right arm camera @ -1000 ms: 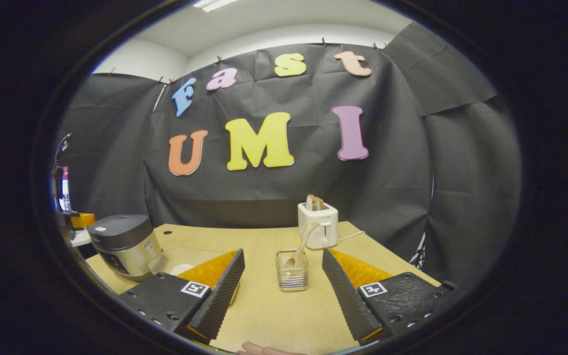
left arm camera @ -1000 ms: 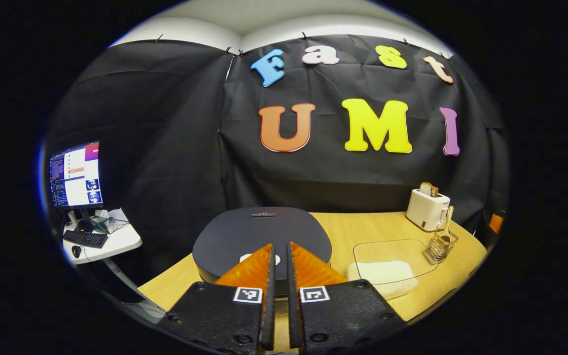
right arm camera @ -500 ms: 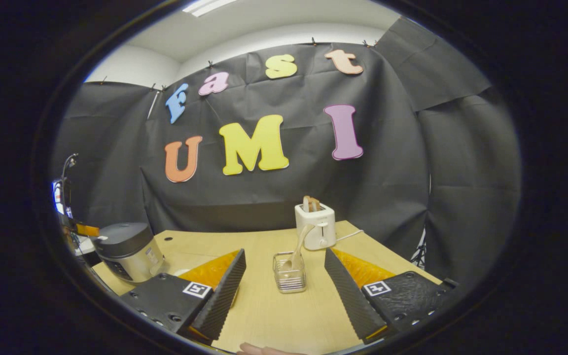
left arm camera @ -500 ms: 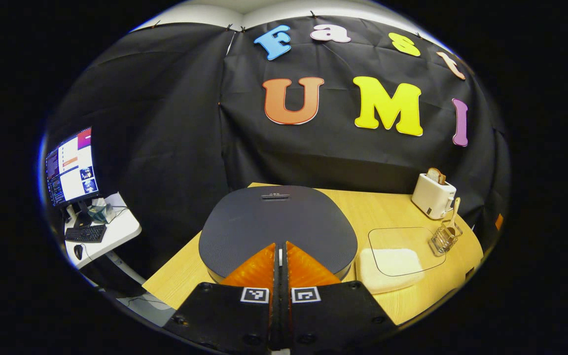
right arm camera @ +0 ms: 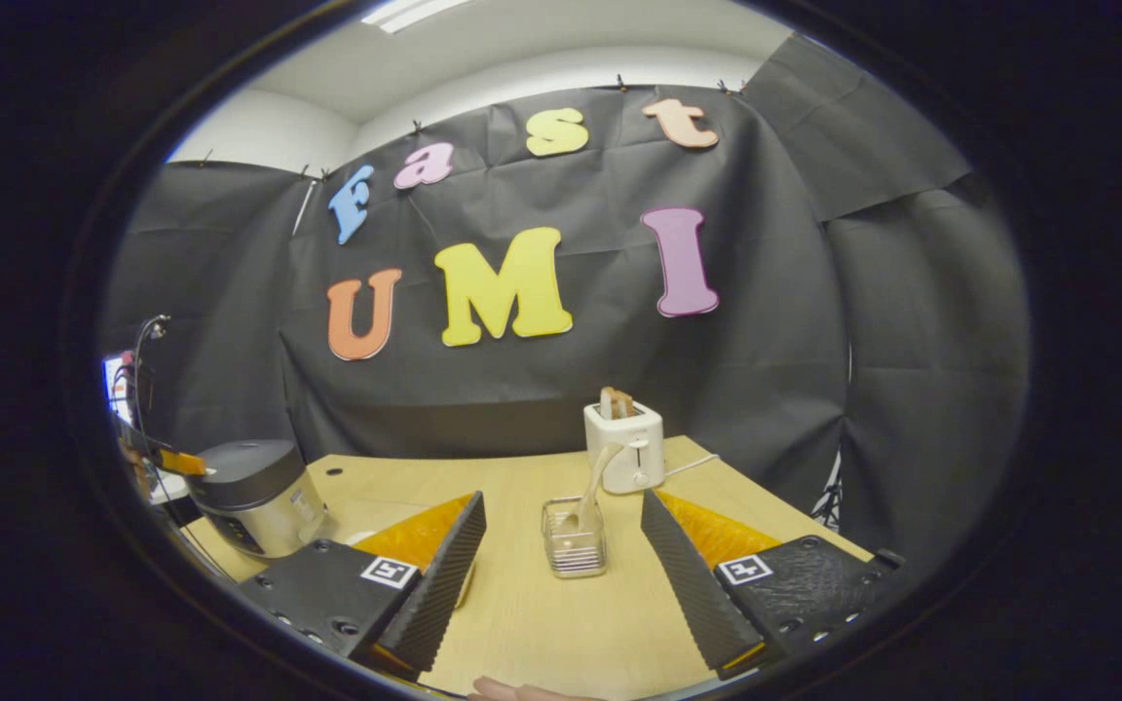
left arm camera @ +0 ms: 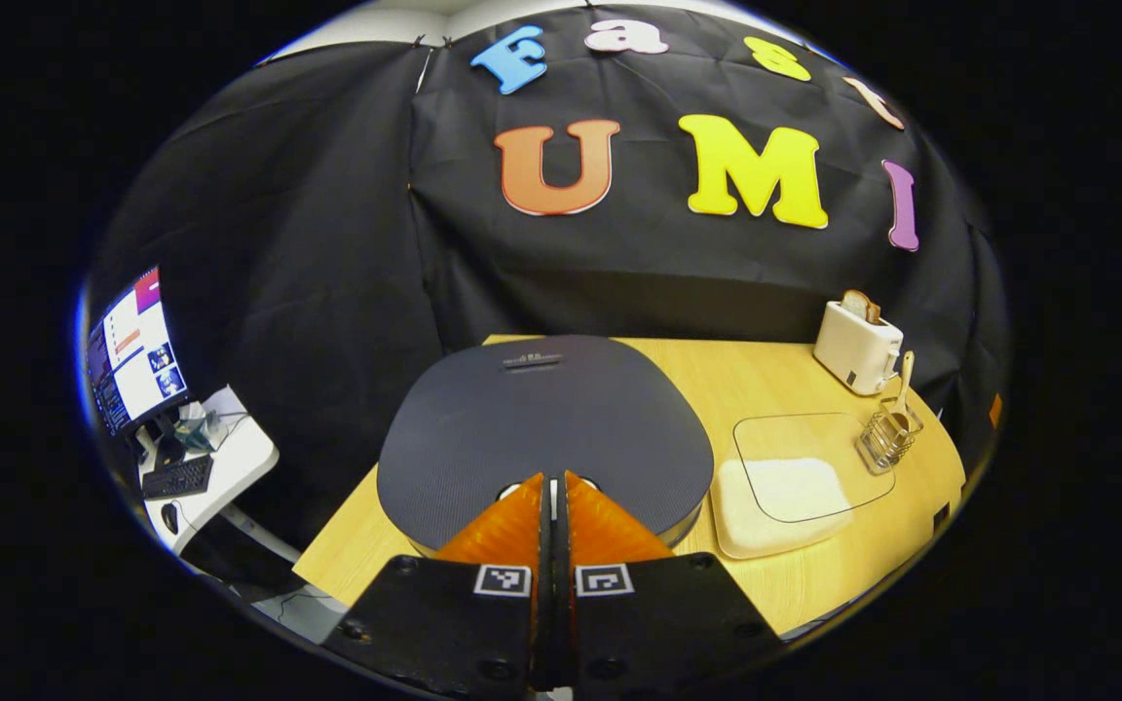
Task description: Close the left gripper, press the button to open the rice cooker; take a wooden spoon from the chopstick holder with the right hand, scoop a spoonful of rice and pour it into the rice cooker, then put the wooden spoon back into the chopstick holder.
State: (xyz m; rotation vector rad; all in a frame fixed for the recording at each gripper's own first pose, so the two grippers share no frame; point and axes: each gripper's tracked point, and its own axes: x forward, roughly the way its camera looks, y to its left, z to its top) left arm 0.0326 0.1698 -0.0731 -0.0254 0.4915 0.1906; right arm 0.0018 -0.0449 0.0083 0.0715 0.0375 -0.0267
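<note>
Fingers (left arm camera: 522, 516) of left gripper (left arm camera: 553, 479) pressed together, tips over pale button at near edge of dark round rice cooker lid (left arm camera: 542, 428); right gripper (right arm camera: 561, 506) held wide apart, idle

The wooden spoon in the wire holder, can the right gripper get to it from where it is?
Probably yes. The right gripper is open, and the wooden spoon stands in the chopstick holder straight ahead between its fingers. Only bare table lies between; the toaster sits behind.
</note>
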